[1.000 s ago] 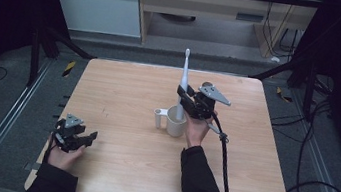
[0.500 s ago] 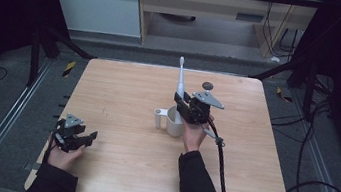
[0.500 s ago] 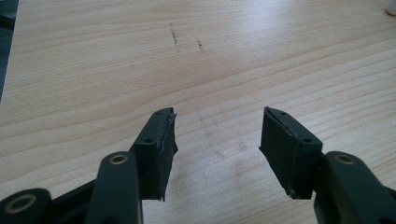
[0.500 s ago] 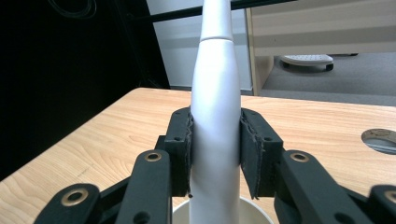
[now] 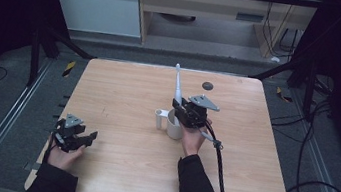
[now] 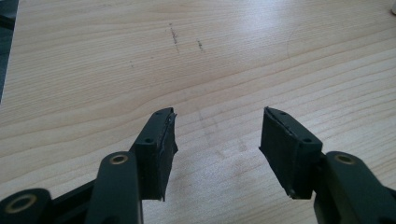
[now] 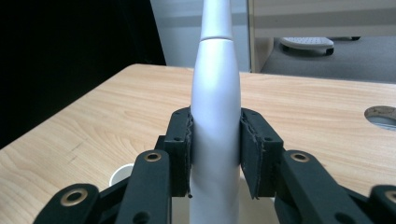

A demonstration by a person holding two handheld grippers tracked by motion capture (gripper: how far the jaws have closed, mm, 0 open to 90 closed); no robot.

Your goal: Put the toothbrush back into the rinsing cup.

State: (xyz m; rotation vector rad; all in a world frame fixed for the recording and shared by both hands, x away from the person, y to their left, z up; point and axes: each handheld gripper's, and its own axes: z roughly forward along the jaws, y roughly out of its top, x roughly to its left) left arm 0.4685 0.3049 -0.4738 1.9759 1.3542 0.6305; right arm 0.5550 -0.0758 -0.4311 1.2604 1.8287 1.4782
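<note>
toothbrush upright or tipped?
Roughly upright: the electric toothbrush rises with a slight lean from the right tongs, clamped on its body above the white mug.

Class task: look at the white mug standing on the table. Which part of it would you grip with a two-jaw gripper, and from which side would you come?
Grip the handle, coming from the mug's left as the high view shows it. The mug stands upright with its handle sticking out that way, slim enough for the jaws. Its top is probably blocked: the right gripper holds an electric toothbrush above it.
</note>
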